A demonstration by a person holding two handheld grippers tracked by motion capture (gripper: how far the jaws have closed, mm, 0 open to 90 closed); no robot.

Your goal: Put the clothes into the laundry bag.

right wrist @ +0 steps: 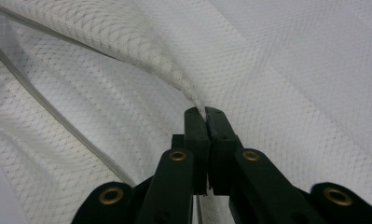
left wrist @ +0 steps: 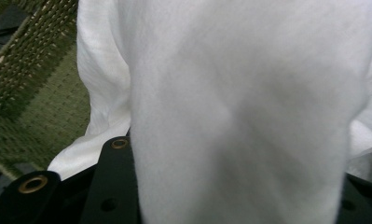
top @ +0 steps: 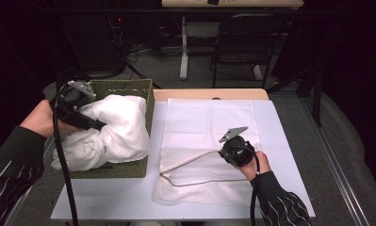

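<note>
Where the high view looks down, one white bench (top: 129,197) stands in a dark room, with one black chair (top: 244,42) and one pale desk (top: 232,4) on the grey floor beyond its far edge. One green woven basket (top: 129,89) sits at the bench's left, and one white cloth (top: 115,127) bulges out of it. One white mesh bag (top: 209,155) lies flat at the right. The left gripper (top: 94,123) reaches into the cloth; the right gripper (top: 225,151) rests on the bag.

Seen from the left gripper view, the cloth (left wrist: 249,116) runs between the jaws, which are clamped on it, with the basket wall (left wrist: 34,93) at the left.

Seen from the right gripper view, the jaws are pinched together on a raised fold of the mesh bag (right wrist: 291,93).
</note>
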